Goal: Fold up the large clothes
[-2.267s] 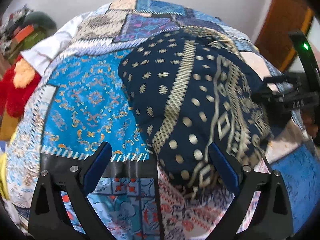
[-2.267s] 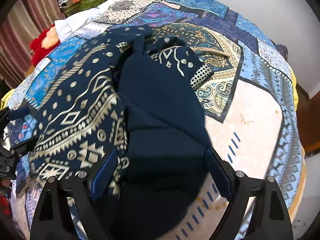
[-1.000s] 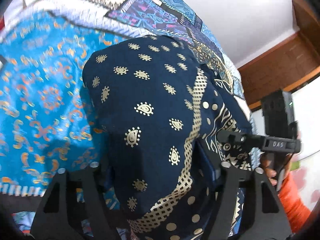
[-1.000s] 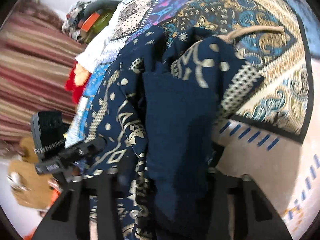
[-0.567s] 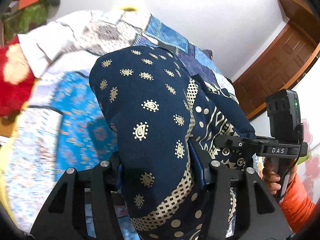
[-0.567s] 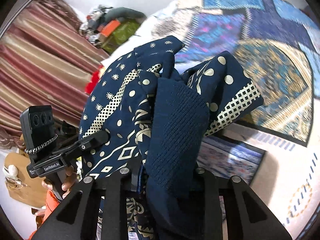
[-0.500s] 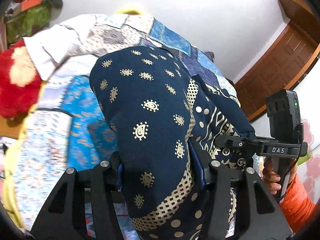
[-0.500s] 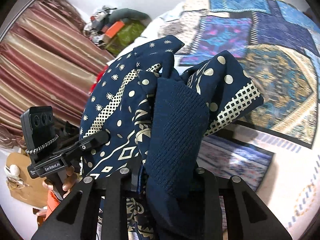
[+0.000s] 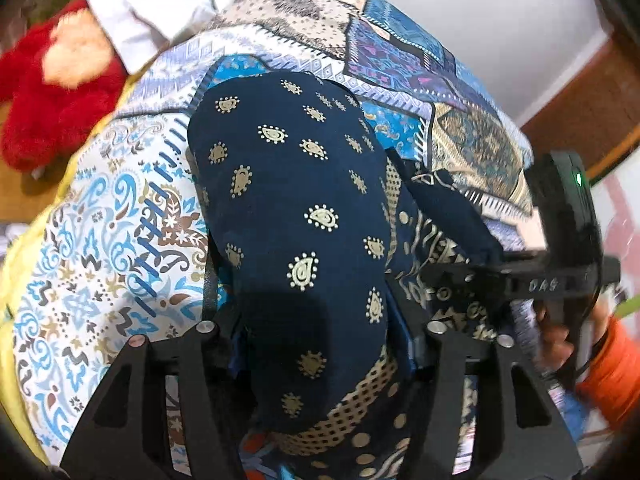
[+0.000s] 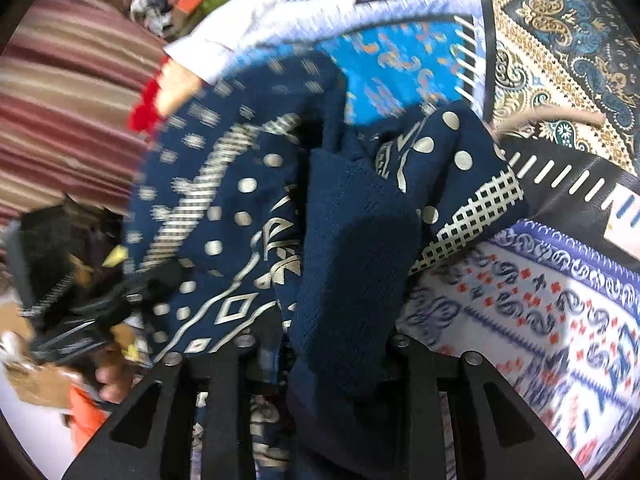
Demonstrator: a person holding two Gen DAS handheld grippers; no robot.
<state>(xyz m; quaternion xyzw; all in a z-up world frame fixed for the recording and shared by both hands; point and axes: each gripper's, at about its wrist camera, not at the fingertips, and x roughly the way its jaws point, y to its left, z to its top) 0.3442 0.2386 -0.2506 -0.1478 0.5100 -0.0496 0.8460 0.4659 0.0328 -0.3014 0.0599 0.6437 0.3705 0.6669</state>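
Across the centre of both wrist views, a navy garment (image 9: 304,216) with gold paisley, dots and lattice bands is hanging bunched over a patchwork bedspread (image 9: 120,240). No containers are showing in either view.

Left wrist view: the left gripper (image 9: 320,344), at lower centre of the frame, is holding a thick fold of the garment between its jaws; the jaws are opening at this moment, yet the blue pads are lying against the cloth on both sides. At the right edge, the right gripper (image 9: 452,276) is reaching into the same garment, carried by a hand (image 9: 560,336) in an orange sleeve (image 9: 612,376).

Right wrist view: the right gripper (image 10: 324,344), at lower centre, is clamping a plain navy fold of the garment (image 10: 352,240); its narrow jaws are likewise opening, with cloth filling the gap. The left gripper body (image 10: 80,312) is appearing blurred at lower left.

Surroundings: a red plush toy (image 9: 52,92) and a white cloth (image 9: 160,12) are lying at upper left of the left view; a striped curtain (image 10: 64,92) is filling the upper left of the right view.
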